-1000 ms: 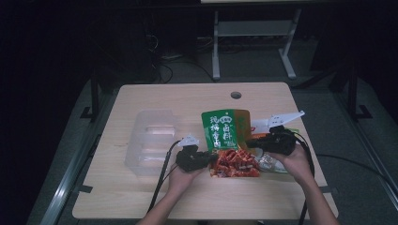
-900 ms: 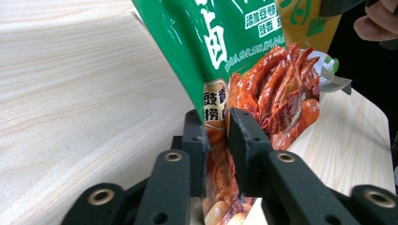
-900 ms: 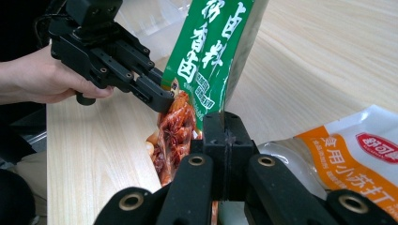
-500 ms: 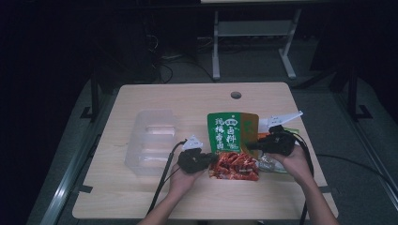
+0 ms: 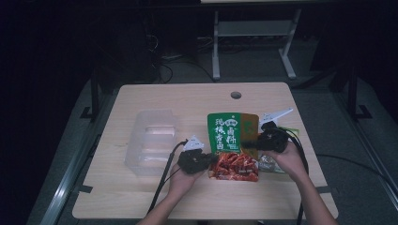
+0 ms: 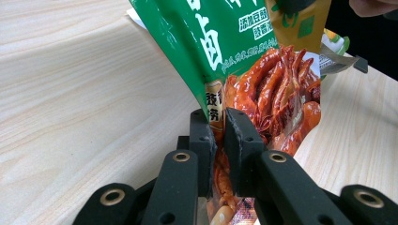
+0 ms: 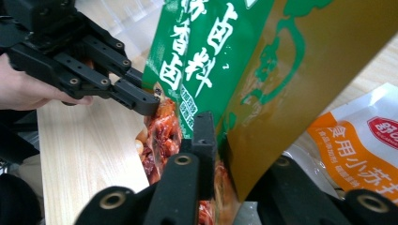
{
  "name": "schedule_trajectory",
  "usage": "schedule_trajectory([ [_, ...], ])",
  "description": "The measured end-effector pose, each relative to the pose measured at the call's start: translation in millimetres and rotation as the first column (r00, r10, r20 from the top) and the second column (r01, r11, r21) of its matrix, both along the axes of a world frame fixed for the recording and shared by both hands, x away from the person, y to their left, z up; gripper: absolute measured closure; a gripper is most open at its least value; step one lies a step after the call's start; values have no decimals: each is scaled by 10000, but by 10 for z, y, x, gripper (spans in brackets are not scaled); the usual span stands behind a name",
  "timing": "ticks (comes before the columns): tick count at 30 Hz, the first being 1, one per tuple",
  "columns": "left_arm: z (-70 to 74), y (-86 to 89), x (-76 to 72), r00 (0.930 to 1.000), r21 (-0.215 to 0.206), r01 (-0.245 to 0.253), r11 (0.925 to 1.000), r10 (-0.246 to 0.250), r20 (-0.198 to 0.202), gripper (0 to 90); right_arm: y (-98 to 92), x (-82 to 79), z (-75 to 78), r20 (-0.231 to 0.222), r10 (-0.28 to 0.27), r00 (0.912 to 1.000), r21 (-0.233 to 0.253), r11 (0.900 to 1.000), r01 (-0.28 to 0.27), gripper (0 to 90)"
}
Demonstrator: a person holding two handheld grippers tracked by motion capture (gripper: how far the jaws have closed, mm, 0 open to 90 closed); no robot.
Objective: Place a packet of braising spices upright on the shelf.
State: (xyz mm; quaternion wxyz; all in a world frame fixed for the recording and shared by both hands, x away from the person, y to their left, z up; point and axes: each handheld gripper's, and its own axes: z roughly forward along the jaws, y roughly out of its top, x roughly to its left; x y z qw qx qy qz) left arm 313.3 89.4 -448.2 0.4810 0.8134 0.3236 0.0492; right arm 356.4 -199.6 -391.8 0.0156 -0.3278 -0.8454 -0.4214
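A food pouch [image 5: 231, 137], green on top, red at the bottom and with a yellow side panel, is held between both grippers above the table [image 5: 187, 101]. My left gripper [image 5: 210, 162] is shut on its lower left edge; in the left gripper view the jaws [image 6: 219, 123] pinch the pouch [image 6: 225, 42] where green print meets the red picture. My right gripper [image 5: 252, 142] is shut on the pouch's right side. In the right gripper view one finger [image 7: 204, 133] lies over the pouch [image 7: 263, 70] and the other is hidden behind it. The left gripper [image 7: 151, 101] shows beyond.
A clear plastic container [image 5: 152, 140] stands to the left of my left hand. A white-and-orange packet [image 7: 361, 140] lies on the table under the right gripper. A round cable hole [image 5: 236, 95] sits near the table's far edge.
The pouch and both grippers have drifted a little to the right. Both grips on the pouch stay as they were.
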Motion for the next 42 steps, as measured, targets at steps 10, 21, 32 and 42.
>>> schedule_trajectory([
  [10,52,50,-40,9998,-43,-174,9998,173,-12,713,-29,-48,54,13,153,9999,660,9977,-154,889],
  [21,92,127,-122,9995,89,-290,9995,289,137,559,10,-198,201,596,165,9981,1050,9942,-227,892],
  [32,121,199,-265,9991,480,-10,9988,-10,432,471,70,-246,344,990,11,9951,1165,9931,-127,894],
  [42,79,287,-413,9974,586,174,9981,-214,686,400,176,-230,457,1276,-120,9917,1225,9925,-37,894],
])
